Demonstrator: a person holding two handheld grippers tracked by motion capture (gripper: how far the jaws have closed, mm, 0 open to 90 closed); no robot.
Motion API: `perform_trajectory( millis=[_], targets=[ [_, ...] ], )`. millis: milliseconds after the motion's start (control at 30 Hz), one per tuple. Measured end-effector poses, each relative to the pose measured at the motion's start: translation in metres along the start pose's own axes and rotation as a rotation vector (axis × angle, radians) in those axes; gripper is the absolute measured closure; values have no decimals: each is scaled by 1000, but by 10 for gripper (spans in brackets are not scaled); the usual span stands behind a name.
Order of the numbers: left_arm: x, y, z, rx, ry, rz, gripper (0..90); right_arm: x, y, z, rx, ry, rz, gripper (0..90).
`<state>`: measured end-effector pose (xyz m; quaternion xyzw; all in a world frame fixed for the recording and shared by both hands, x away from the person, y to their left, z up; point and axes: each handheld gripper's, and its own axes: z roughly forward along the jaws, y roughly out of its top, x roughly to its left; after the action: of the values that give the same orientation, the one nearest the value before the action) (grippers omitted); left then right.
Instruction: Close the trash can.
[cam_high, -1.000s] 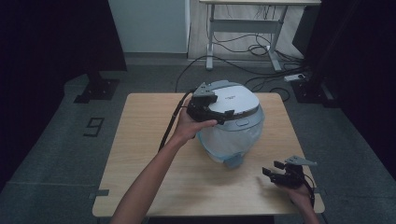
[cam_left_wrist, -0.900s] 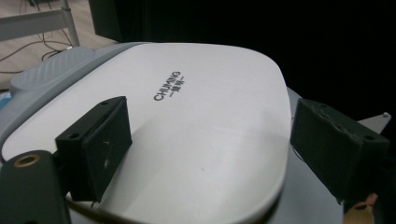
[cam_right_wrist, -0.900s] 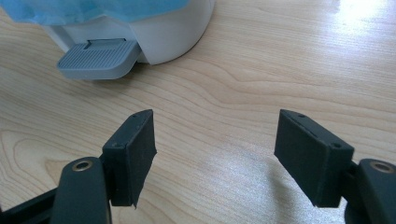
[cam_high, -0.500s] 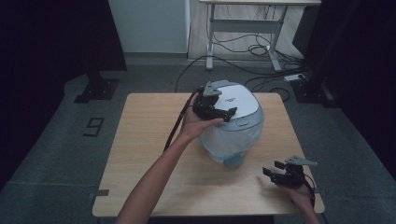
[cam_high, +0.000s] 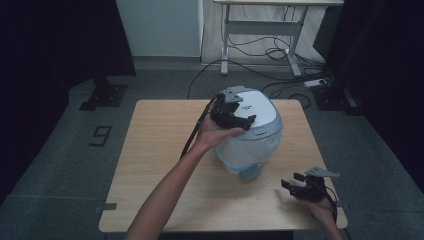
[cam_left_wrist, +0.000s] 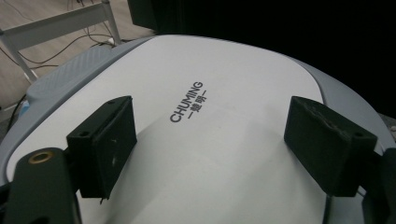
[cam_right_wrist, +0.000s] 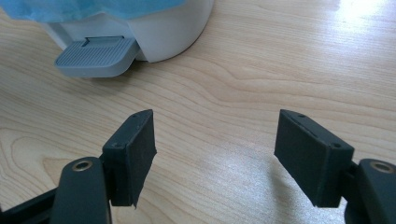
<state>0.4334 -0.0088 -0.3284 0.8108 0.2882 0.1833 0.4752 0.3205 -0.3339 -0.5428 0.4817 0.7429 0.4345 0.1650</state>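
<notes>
Round white pedal bin (cam_high: 250, 140) with a grey-rimmed white lid (cam_high: 255, 107) and a blue liner stands near the middle of the pale wooden bench (cam_high: 150, 170), toward its far side. Its grey foot pedal (cam_right_wrist: 95, 56) points to the person's side.

Left tongs (cam_high: 235, 116) sit on top of the lid, just above the printed brand name (cam_left_wrist: 187, 101). The jaws have just been closing and now stand about half apart; in the left gripper view both pads (cam_left_wrist: 105, 144) hang over the smooth lid with nothing between them and no grip on anything.

Right tongs (cam_high: 295, 184) rest low over the bench at the near right corner, well apart from the bin, jaws wide and empty, aimed toward the pedal.

Step in hand, as judged: left tongs settling on the lid, either to press it shut or to find an edge to lift. No handle lies between the pads.

Next move calls for: shifting the left tongs toward the lid's front lip (cam_high: 259, 131) for a purchase, or bringing the right tongs down on the pedal. Smooth domed surface likely to let the pads slide.
</notes>
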Motion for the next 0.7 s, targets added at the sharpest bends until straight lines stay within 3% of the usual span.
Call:
perform_trajectory(
  millis=[100,167,267,700],
  targets=[
    [1,0,-2,-4,-7,-9,172,-1,0,-1,-3,1,2,282],
    [1,-2,-5,-38,-10,-27,179,-2,0,-2,-6,-1,6,283],
    [6,-4,-13,-77,-63,-66,182,-4,0,-3,-5,-4,10,283],
    [15,-25,-59,-127,-26,-32,182,-3,1,-3,-11,-3,11,283]
  ],
)
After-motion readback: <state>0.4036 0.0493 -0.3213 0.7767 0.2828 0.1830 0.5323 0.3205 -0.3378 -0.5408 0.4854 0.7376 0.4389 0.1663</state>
